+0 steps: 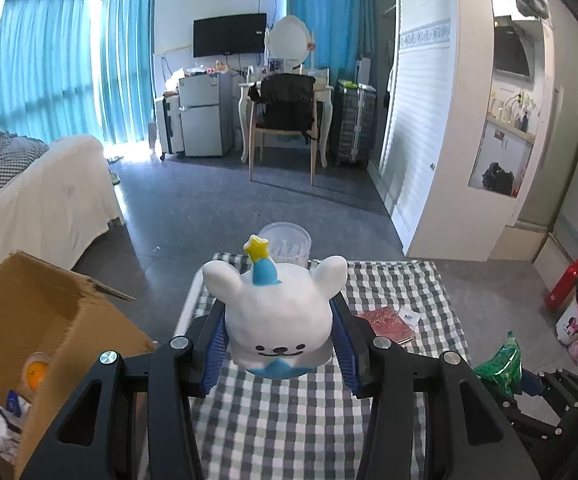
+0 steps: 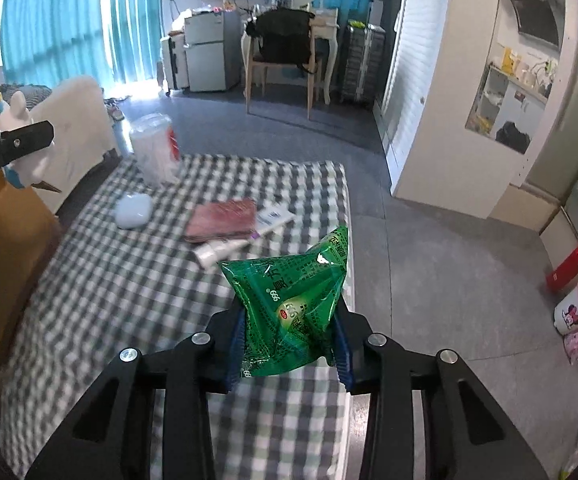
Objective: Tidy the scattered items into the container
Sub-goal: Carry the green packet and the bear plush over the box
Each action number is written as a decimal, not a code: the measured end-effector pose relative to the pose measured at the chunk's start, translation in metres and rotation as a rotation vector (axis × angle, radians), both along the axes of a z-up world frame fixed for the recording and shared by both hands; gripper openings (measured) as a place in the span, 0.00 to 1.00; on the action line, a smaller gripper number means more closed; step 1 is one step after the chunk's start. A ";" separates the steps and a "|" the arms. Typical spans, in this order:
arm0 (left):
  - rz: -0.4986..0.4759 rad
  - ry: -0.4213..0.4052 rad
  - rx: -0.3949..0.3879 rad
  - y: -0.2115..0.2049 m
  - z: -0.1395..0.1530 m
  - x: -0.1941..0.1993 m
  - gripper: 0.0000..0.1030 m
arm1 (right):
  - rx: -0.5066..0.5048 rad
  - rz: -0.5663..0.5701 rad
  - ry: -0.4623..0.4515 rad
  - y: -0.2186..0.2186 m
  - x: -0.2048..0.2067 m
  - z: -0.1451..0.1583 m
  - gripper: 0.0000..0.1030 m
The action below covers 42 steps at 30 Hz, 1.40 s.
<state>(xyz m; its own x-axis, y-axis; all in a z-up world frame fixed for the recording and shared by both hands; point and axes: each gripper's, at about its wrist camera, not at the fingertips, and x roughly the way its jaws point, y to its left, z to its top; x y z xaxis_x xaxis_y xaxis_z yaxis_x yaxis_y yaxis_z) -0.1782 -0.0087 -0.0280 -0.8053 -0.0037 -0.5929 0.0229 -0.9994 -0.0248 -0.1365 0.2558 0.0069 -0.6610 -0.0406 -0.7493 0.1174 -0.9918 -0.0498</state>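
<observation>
Landmark for every entry: the checked cloth, grey and white, spread over a low surface.

1. Cardboard box, brown, flaps up, just beside the cloth's left edge. It holds a white packet and an orange-lidded cup.

2. White bear toy, with a blue cone hat and a yellow star. It is lifted above the near middle of the cloth, clamped on both flanks by the blue pads of my left claw. My right camera shows the same toy over the cloth's left edge, by the box.

3. Clear plastic tub, round and white-filled, with a red label. It stands at the cloth's far left corner.

4. Green foil packet, crumpled, printed with white characters. It is raised above the cloth's near right side, pinched at its lower part between the pads of my right claw, which stands narrow around it.

5. Red-brown booklet, flat on the cloth's far middle.

6. Pale rounded case, on the cloth left of the booklet.

7. White tube, lying on the cloth, its far end tucked under the booklet's near edge.

8. White leaflet with a blue mark, on the cloth touching the booklet's right edge.
</observation>
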 end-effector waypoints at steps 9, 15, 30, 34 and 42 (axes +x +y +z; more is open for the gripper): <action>0.036 0.031 0.013 -0.043 0.029 0.048 0.46 | 0.000 0.051 0.048 -0.044 0.028 0.036 0.35; 0.085 0.054 0.014 -0.084 0.048 0.078 0.46 | 0.004 0.102 0.094 -0.085 0.042 0.063 0.35; 0.278 0.062 -0.007 -0.220 0.059 0.136 0.46 | -0.035 0.315 0.155 -0.231 0.058 0.093 0.35; 0.327 0.047 -0.001 -0.246 0.052 0.146 0.46 | -0.041 0.386 0.147 -0.270 0.058 0.088 0.35; 0.389 0.023 -0.031 -0.283 0.038 0.157 0.46 | -0.060 0.498 0.117 -0.339 0.053 0.065 0.35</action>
<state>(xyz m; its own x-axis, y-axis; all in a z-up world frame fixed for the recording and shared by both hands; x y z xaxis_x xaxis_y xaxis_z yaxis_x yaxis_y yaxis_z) -0.0216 -0.2917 0.0099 -0.7530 -0.3294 -0.5697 0.4004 -0.9163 0.0006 -0.0839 -0.0827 0.0715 -0.6297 -0.4123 -0.6584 0.5731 -0.8187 -0.0354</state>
